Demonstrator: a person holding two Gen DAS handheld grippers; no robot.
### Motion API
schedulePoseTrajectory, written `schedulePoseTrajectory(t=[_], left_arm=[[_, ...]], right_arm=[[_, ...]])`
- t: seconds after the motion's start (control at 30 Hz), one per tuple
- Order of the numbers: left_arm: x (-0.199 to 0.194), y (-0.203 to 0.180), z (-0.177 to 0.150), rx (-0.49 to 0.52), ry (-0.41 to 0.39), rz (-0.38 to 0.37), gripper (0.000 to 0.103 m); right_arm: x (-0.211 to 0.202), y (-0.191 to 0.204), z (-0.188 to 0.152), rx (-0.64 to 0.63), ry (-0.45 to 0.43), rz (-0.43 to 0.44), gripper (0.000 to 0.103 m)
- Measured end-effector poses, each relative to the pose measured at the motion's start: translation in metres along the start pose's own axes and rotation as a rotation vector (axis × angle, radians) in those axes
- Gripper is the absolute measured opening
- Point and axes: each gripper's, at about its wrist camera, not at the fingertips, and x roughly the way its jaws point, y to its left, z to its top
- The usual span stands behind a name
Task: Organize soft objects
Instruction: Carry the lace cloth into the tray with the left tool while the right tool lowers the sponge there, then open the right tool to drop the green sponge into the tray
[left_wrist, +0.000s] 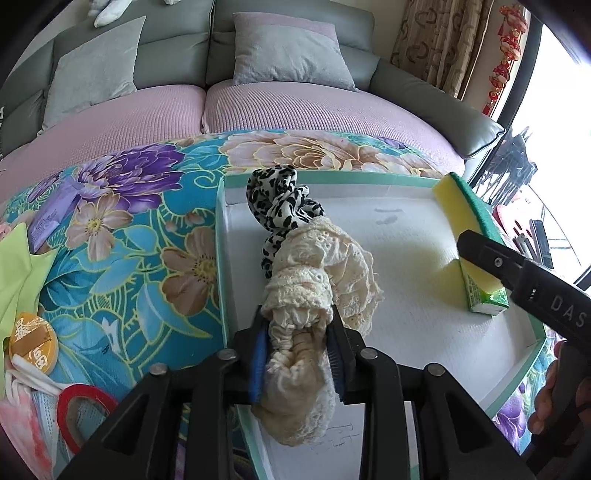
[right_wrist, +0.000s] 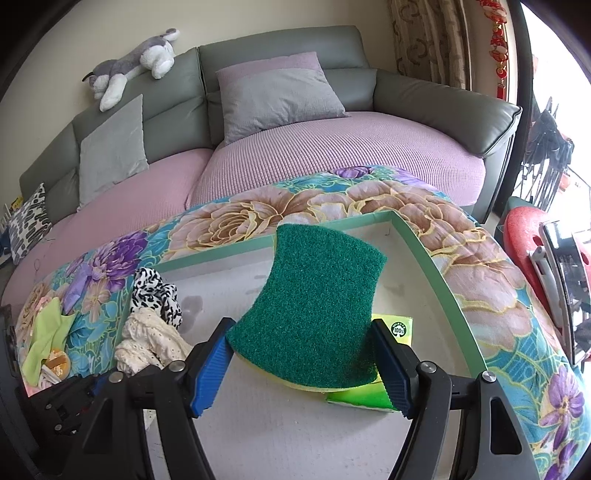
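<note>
Beyond tray (left_wrist: 406, 258), right tool (right_wrist: 301, 360) reads "DAS"; sponge wrapper (right_wrist: 400, 328) "100%".

R tongs (right_wrist: 301, 363) grip sponge (right_wrist: 314, 314) over tray (right_wrist: 436, 266).

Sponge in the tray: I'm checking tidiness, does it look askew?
Yes. The sponge, held by the right gripper, tilts up off the white tray with one end down, instead of lying flat.

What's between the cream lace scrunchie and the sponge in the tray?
Only bare white tray floor between the lace scrunchie and the sponge, clearest in the left wrist view.
</note>
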Motion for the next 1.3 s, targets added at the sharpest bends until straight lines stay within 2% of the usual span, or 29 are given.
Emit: schedulePoseTrajectory(t=[0.23,0.3,0.47,0.53,0.6,0.73,0.83,0.87,0.93,0.97,1.0,1.07,1.17,1.3], left_arm=[[-0.006,-0.006,0.001,0.027,0.005,-0.008,0.046],[-0.01,-0.007,0.002,0.033,0.006,0.007,0.055],[-0.023,-0.001,0.004,0.016,-0.006,-0.001,0.056],[-0.031,-0.001,0.006,0.019,-0.024,0.014,0.061],[-0.04,0.001,0.008,0.019,-0.046,0.032,0.061],[-0.054,0.014,0.012,-0.039,-0.101,0.038,0.061],[-0.059,0.026,0.013,-0.078,-0.123,0.078,0.062],[-0.058,0.028,0.013,-0.082,-0.124,0.096,0.065],[-0.058,0.033,0.012,-0.087,-0.129,0.126,0.079],[-0.059,0.035,0.012,-0.091,-0.137,0.141,0.086],[-0.061,0.036,0.012,-0.092,-0.145,0.152,0.087],[-0.061,0.038,0.012,-0.089,-0.153,0.172,0.088],[-0.06,0.04,0.01,-0.087,-0.149,0.191,0.098],[-0.059,0.043,0.01,-0.102,-0.149,0.197,0.098]], right_arm=[[0.002,0.001,0.0,-0.003,0.005,-0.001,0.076],[0.002,0.001,0.0,-0.003,0.007,0.0,0.076],[0.005,0.002,-0.001,-0.011,0.017,-0.002,0.076],[0.005,0.003,-0.001,-0.014,0.019,-0.007,0.076],[0.005,0.003,-0.002,-0.014,0.021,-0.01,0.076],[0.005,0.003,-0.002,-0.016,0.023,-0.011,0.076],[0.005,0.004,-0.002,-0.021,0.022,-0.017,0.076],[0.005,0.004,-0.002,-0.021,0.021,-0.02,0.077],[0.005,0.004,-0.002,-0.016,0.022,-0.026,0.08],[0.005,0.004,-0.002,-0.016,0.024,-0.029,0.088],[0.006,0.003,-0.003,-0.016,0.024,-0.037,0.101],[0.003,0.004,-0.002,-0.013,0.009,-0.05,0.103],[-0.004,0.0,0.0,0.02,-0.02,-0.047,0.103],[-0.005,-0.003,0.001,0.034,-0.014,-0.057,0.103]])
